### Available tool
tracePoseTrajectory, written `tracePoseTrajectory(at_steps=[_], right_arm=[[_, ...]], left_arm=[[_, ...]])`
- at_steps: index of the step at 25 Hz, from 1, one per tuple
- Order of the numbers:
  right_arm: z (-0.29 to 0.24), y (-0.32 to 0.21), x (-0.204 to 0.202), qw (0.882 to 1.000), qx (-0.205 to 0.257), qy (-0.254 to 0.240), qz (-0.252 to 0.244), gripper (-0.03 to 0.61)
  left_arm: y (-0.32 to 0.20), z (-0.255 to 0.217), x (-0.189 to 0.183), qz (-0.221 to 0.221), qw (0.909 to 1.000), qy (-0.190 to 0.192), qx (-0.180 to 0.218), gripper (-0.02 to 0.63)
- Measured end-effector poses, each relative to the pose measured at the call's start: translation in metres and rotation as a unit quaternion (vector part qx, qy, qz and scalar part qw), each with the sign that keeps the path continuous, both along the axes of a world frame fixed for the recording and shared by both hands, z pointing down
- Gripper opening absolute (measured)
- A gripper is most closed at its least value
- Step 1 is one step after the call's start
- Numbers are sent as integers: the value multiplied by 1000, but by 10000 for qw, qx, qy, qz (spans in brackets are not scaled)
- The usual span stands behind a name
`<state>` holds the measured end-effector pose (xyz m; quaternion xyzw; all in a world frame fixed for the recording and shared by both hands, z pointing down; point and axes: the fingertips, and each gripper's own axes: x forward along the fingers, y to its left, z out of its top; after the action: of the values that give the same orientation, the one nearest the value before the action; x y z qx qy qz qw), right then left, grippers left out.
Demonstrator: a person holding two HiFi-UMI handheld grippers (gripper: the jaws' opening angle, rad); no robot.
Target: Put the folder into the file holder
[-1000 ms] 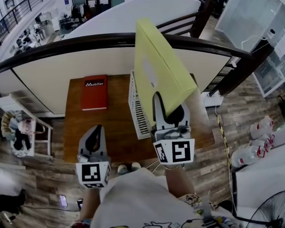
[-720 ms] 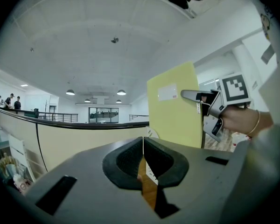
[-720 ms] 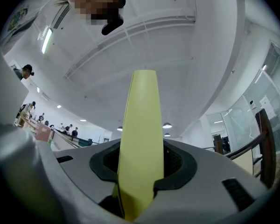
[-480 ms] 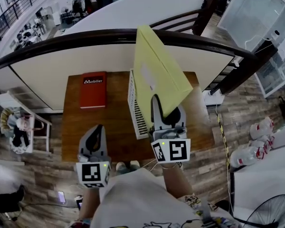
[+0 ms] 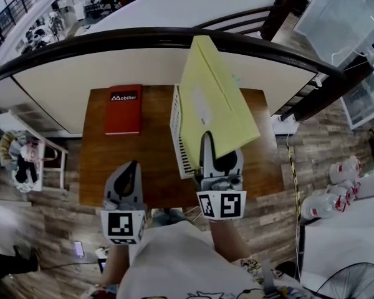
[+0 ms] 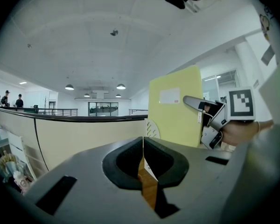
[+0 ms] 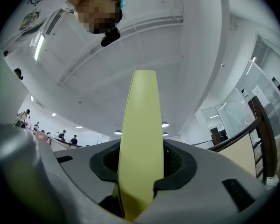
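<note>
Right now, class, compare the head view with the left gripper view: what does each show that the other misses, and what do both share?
Head view only: the wooden floor around the table, and the left gripper seen from above, marker cube included.
Left gripper view only: the ceiling lights, two distant people by a railing, and that gripper's jaws seen head-on, closed together with nothing between them.
Both: the yellow folder clamped in the right gripper, and the white file holder.
</note>
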<state>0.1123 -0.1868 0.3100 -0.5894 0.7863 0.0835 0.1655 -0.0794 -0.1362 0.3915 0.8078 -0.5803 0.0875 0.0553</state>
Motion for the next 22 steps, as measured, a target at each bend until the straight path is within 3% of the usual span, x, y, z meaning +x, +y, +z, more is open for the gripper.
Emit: tracePoseTrajectory(at_steps=[16,22], right_arm=[[48,-7,3,9992,-406,22,-49,153],[50,-7,3,9993,-366,-17,-62,153]], left_arm=[[-5,32,25,207,9984,282,-449,9],[-2,39,28,233,9979,276,-539,8]])
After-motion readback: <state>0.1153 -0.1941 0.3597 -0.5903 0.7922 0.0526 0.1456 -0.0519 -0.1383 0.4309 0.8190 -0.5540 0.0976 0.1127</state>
